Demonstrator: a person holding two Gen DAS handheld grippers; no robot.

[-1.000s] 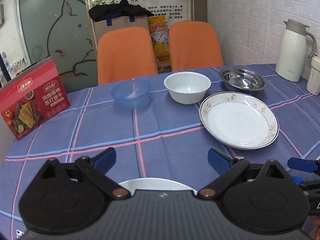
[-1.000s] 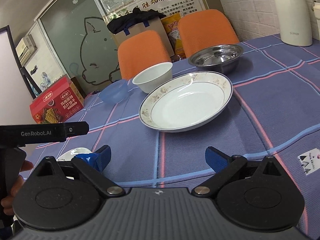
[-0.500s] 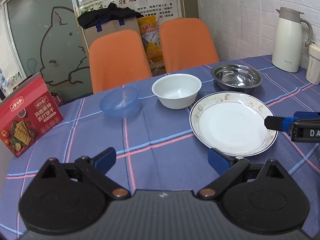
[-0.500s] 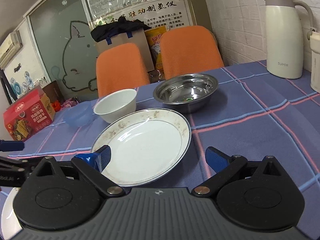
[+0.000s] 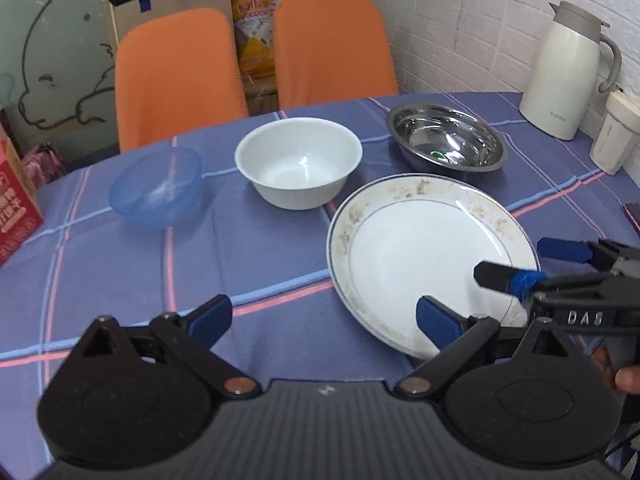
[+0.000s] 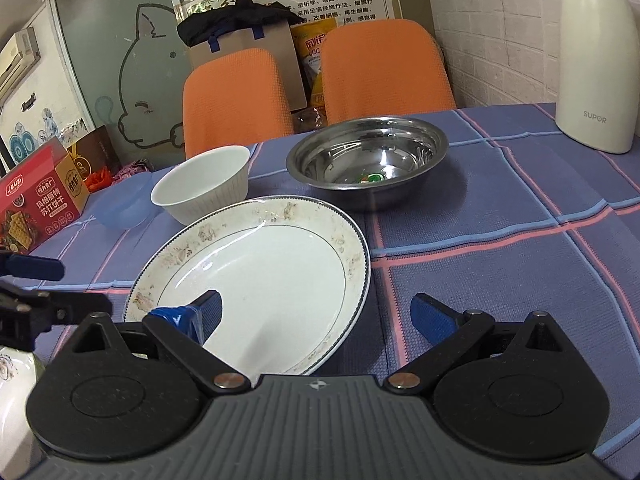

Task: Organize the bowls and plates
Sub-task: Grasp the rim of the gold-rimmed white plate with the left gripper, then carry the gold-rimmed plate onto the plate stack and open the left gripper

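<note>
A large white plate with a floral rim lies on the blue checked tablecloth. Behind it stand a white bowl, a clear blue bowl and a steel bowl. My right gripper is open at the plate's near edge. One finger hangs over the plate's inside, the other over the cloth beside the rim. My left gripper is open and empty, left of the plate. A small white plate shows at the lower left of the right wrist view.
A cream thermos jug and a white container stand at the table's far right. A red cracker box sits at the left edge. Two orange chairs stand behind the table.
Both grippers moved forward toward the large plate. The right one went from short of the plate to straddling its near rim. The left one left the small plate behind.
</note>
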